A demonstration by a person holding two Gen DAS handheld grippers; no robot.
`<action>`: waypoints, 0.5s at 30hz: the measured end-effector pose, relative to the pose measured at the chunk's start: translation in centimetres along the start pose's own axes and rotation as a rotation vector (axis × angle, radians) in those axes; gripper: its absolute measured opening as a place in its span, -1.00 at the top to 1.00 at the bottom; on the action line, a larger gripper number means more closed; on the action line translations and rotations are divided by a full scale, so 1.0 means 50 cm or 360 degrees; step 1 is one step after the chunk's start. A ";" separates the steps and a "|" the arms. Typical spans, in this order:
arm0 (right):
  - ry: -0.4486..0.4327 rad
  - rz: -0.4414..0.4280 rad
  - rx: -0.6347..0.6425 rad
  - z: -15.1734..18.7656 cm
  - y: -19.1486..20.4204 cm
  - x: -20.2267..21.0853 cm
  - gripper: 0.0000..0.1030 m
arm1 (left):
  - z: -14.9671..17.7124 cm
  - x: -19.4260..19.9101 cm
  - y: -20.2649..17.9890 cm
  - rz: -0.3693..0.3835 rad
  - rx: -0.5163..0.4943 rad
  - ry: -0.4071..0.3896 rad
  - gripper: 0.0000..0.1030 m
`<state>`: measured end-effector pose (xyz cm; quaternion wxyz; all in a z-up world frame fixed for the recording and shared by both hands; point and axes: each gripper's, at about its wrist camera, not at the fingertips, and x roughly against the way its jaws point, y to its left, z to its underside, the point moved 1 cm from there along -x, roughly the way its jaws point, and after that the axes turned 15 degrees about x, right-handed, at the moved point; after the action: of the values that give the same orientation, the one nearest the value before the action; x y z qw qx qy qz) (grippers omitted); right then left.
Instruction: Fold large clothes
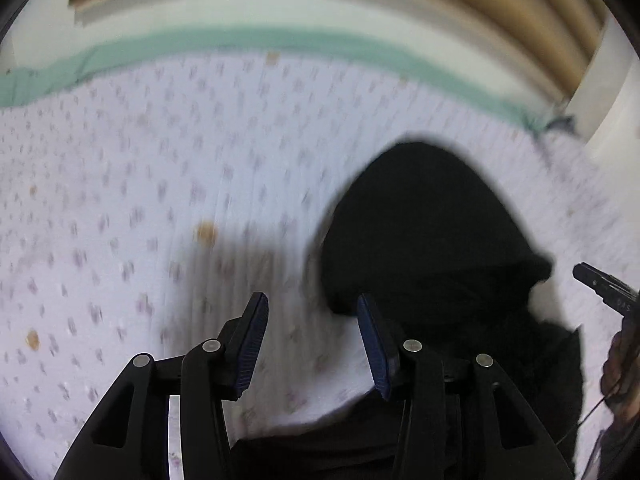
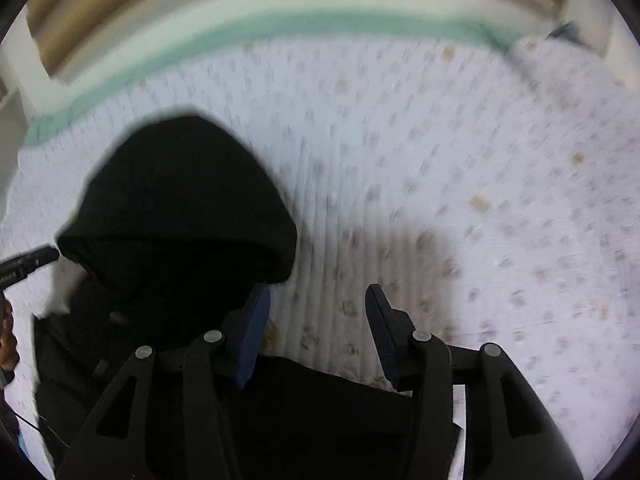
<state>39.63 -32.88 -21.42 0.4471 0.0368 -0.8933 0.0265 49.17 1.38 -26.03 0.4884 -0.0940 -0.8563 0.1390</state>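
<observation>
While both views are smeared by motion blur, I can make out a black hooded garment (image 1: 432,232) lying on a bed covered by a white sheet with small purple sprigs (image 1: 160,160). From my left wrist camera the hood sits at about two o'clock, and the rest of the dark cloth runs down toward five and six o'clock under the rig. My left claw (image 1: 312,320) is spread wide with nothing between its blue-faced fingers; the right-hand finger overlaps the garment's edge in the view, but I cannot tell whether it touches. The right claw (image 2: 318,312) is likewise spread and holds nothing, with the hood at about ten o'clock and black fabric along six o'clock. At three o'clock in the left view I see the other tool's black tip (image 1: 604,286); some small pale characters are printed on it, too blurred to read. A mint-green band (image 2: 280,26) runs along the far edge of the bed at twelve o'clock.
</observation>
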 end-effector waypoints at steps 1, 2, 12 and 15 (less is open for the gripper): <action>-0.0083 -0.0012 -0.0003 -0.027 0.006 0.018 -0.33 | -0.016 0.010 -0.027 0.0040 -0.0024 -0.0039 0.05; -0.0131 -0.0035 0.0011 -0.060 0.017 0.020 -0.46 | -0.027 0.013 -0.050 0.0067 -0.0054 -0.0060 -0.04; 0.0107 -0.0246 0.0140 -0.184 0.133 -0.262 -0.34 | -0.015 -0.236 -0.079 -0.0023 0.0025 0.0226 -0.19; 0.0275 -0.0239 0.0245 -0.137 0.156 -0.353 -0.33 | -0.007 -0.259 -0.035 0.0059 0.0139 0.0242 -0.20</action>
<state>54.94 -23.82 -31.55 0.5190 0.1354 -0.8415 0.0645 55.95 -4.09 -35.77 0.5529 -0.0988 -0.8081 0.1777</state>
